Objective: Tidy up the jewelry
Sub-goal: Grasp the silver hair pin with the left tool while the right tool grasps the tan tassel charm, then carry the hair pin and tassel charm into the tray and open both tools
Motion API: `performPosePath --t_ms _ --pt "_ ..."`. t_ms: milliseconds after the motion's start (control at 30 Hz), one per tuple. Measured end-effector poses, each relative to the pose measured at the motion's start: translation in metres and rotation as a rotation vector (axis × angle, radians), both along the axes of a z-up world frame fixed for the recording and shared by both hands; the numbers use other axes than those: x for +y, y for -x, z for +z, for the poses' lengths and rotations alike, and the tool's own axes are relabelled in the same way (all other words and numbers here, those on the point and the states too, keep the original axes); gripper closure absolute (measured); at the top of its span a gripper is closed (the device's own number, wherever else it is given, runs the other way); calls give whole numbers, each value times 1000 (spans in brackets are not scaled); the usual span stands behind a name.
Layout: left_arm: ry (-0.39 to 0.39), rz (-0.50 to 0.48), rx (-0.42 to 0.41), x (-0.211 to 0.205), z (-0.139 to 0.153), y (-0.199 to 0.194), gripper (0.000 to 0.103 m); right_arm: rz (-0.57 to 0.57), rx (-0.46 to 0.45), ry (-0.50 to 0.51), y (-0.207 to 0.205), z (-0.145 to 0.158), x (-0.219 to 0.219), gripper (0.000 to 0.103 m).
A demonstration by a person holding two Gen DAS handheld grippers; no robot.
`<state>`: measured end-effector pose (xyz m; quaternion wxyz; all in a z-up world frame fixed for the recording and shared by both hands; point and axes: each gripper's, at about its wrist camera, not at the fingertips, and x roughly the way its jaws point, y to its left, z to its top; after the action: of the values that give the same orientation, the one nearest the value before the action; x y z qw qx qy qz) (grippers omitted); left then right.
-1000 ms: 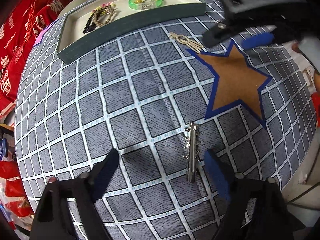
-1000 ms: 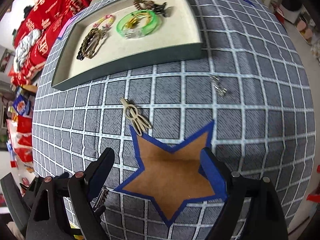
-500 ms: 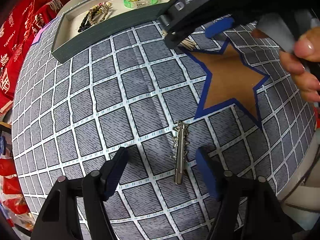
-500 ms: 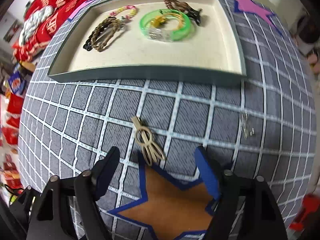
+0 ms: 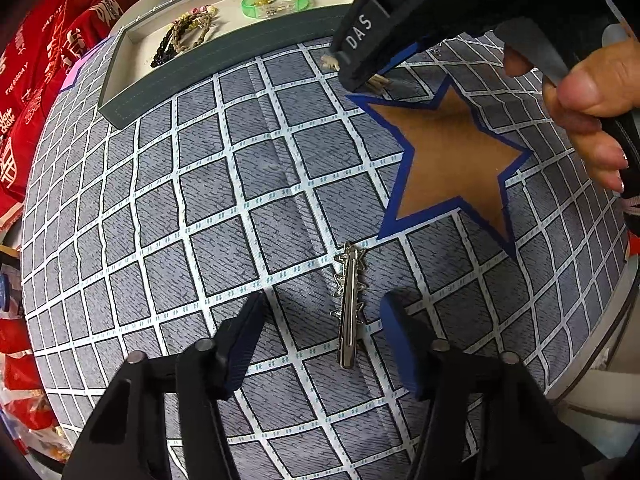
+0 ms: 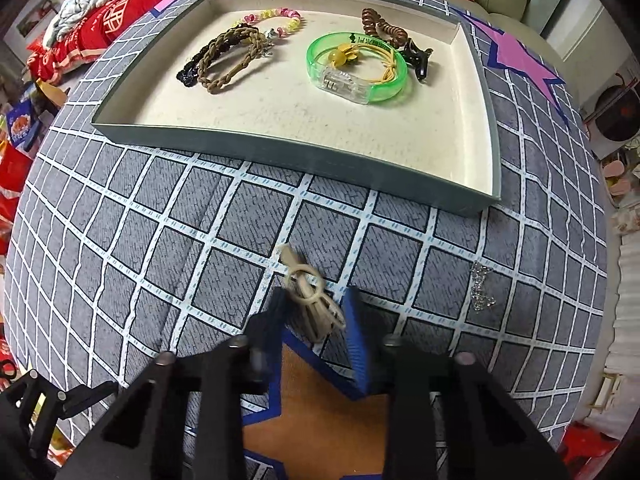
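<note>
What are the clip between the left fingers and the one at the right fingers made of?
The star-trimmed clip looks like polished metal: silvery with bright glints. The beige clip looks matte, probably plastic or coated metal: dull, even colour, no shine.

White capital letters "DAS" stand on the black body of the right gripper (image 5: 362, 34) in the left wrist view, while lettering on the red cushions (image 5: 52, 52) is too distorted to read.
</note>
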<state>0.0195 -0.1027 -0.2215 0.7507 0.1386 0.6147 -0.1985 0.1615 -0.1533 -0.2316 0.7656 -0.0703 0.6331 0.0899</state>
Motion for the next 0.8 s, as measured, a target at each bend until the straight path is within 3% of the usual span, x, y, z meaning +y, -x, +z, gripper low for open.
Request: performPosePath --t_ms 167,233,267,433,500,800 --pt "10 -7 5 -2 3 -1 61 -33 5 -26 5 5 -16 82" --pt "19 -5 8 1 7 -5 76 -48 13 -44 4 6 -25 82" --pt "24 -4 11 2 8 -6 78 -56 17 -55 3 6 -31 82" --pt "61 18 40 12 12 -16 78 -83 23 -88 2 7 -46 82" --pt "84 45 56 19 14 -21 78 -94 25 -106 4 10 -51 98" --pt "136 127 62 54 28 -49 78 -165 44 -188 19 21 -75 98"
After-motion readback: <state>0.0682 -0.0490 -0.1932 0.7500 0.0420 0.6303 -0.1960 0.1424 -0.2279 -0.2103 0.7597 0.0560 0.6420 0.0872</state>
